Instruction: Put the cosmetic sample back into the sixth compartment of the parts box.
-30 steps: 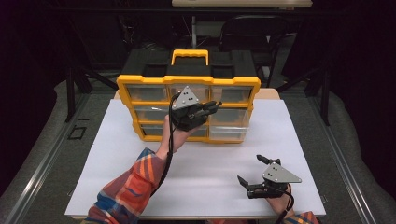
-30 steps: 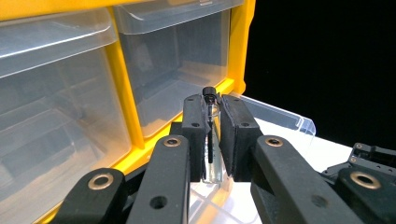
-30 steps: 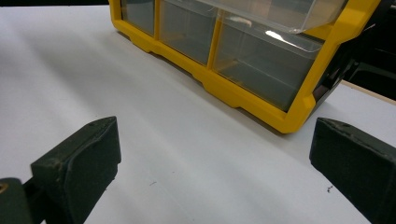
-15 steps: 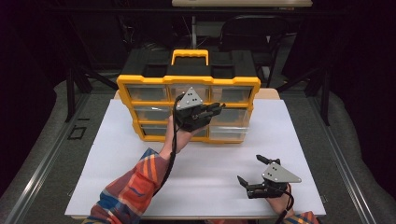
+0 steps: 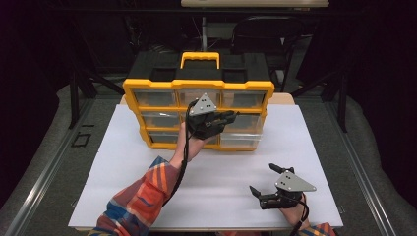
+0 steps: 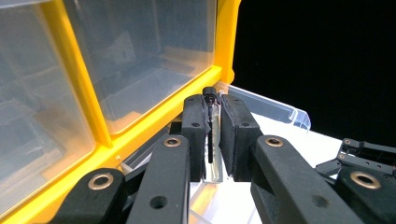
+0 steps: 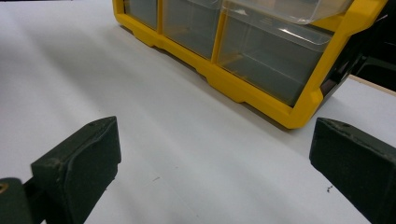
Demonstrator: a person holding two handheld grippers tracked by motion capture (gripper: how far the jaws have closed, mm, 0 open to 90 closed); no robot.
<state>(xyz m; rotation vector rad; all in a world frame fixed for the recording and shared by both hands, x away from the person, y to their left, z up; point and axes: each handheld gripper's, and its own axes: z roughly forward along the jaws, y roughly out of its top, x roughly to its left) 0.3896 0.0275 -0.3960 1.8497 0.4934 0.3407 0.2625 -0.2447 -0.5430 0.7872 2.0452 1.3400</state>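
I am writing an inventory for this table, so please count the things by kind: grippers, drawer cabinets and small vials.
Grippers: 2 (left gripper, right gripper)
Yellow drawer cabinet: 1
Small clear vial: 1, clamped between the left gripper's pads
Total: 4

The organizer has a yellow frame, a black top and clear drawers. It stands on a white table. The grippers' jaws are black, and the person's sleeve is plaid in orange, red and blue.

Plaid orange-blue sleeves; each black gripper carries a grey three-cornered plate and cable.
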